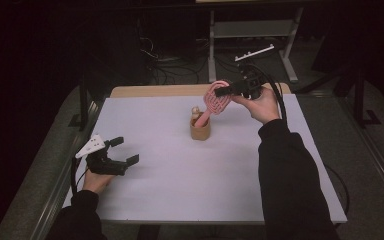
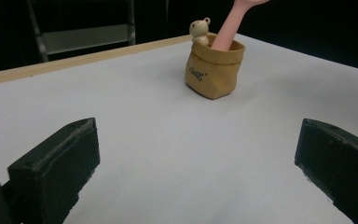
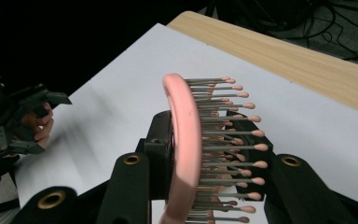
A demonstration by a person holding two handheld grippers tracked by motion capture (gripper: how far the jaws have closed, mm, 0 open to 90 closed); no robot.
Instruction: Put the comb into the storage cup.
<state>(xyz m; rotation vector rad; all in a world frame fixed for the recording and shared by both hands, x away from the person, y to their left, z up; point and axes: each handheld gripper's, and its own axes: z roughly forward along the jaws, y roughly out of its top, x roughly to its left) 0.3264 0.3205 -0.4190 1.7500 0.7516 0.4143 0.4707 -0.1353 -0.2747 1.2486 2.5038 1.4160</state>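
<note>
A pink hairbrush (image 1: 217,97) with grey, pink-tipped bristles (image 3: 223,140) hangs head-up over the table's middle. Its handle (image 2: 227,29) dips into a small tan bag-shaped cup (image 1: 200,130) that also holds a little bear figure (image 2: 199,31). My right gripper (image 1: 230,90) is shut on the brush head (image 3: 184,149), one jaw on its pink back and the other on the bristle side. My left gripper (image 1: 124,150) stands open low over the white table top (image 1: 180,175) at the near left, nothing between its jaws, its fingers (image 2: 60,163) facing the cup (image 2: 214,67).
The white sheet covers most of a wooden table whose bare far edge (image 1: 155,91) shows behind the cup. Metal frame legs (image 1: 212,45) and cables lie on the dark floor beyond. Cables trail from both grippers.
</note>
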